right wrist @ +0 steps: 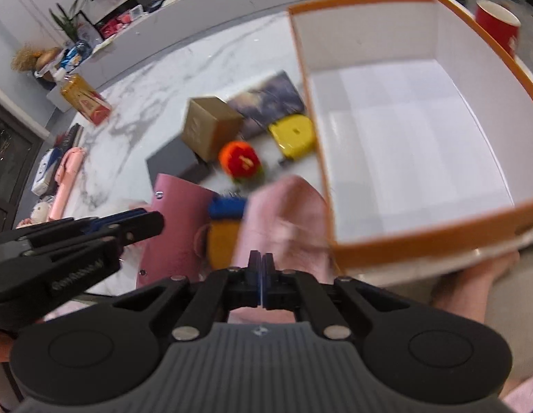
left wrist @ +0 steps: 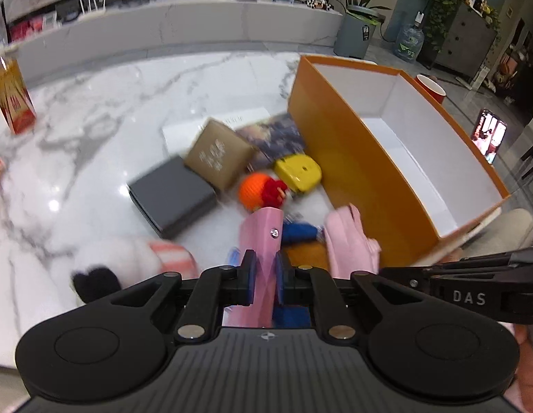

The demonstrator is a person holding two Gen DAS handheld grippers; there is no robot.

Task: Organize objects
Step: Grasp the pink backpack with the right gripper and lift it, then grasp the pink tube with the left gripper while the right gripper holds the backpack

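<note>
With left gripper (left wrist: pixel 263 277) clamped on pink case (left wrist: pixel 263 241), right gripper (right wrist: pixel 261 277) pinching pink cloth (right wrist: pixel 283 213) just ahead: likely snagging orange box (right wrist: pixel 421 244) rim beyond.

On the table (left wrist: pixel 94 110), an open box (left wrist: pixel 338 158) stands at right; left of it lie a small case (left wrist: pixel 298 171), a knitted ball (left wrist: pixel 258 191), a cardboard carton (left wrist: pixel 218 156) and a flat box (left wrist: pixel 171 194); behind these, a booklet (left wrist: pixel 277 134); far left, a bottle (left wrist: pixel 11 99); beyond the open box, a cup (left wrist: pixel 433 91).
</note>
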